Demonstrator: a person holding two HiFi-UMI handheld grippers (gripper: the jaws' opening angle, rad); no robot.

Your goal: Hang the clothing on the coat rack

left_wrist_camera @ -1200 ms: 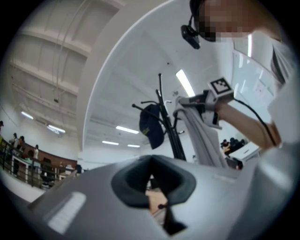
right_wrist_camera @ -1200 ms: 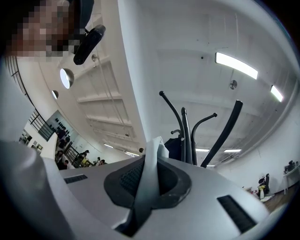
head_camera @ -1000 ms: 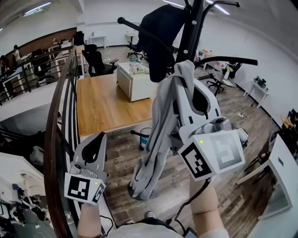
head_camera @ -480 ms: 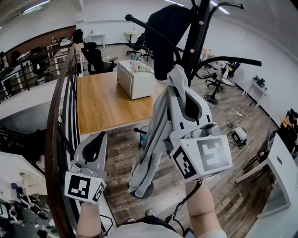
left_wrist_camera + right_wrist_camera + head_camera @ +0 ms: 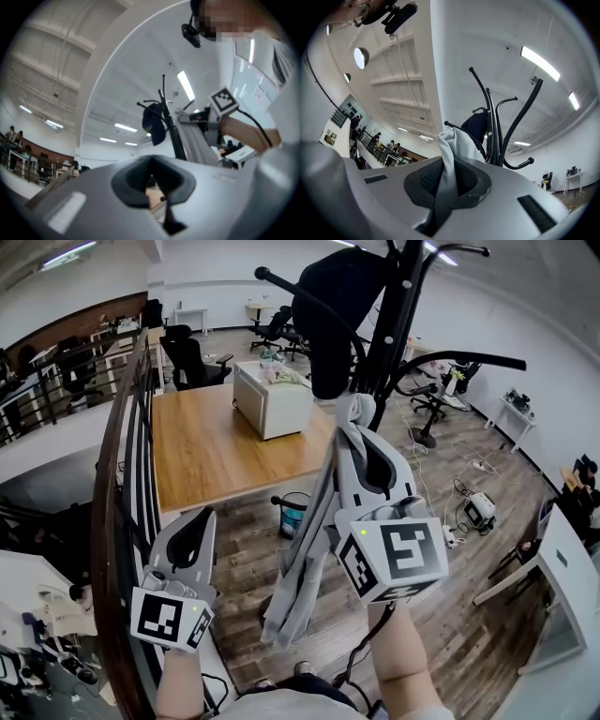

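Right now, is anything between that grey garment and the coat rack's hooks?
A dark garment already hangs on the coat rack, just above the grey garment clamped in the right gripper. Other hooks look bare; nothing visible blocks those.

Two handheld grippers are in frame, the left gripper (image 5: 199,517) and the right gripper (image 5: 361,427), each bearing one marker cube (image 5: 398,563), two cubes in all. One black coat rack (image 5: 401,306) stands ahead. Two garments show: one grey garment (image 5: 314,540) and one dark garment (image 5: 333,306). Also counted are one wooden platform (image 5: 216,451), one white cabinet (image 5: 272,399), one blue bin (image 5: 292,515) and one railing (image 5: 117,474). At least two black office chairs (image 5: 187,357) appear; their full number cannot be told.
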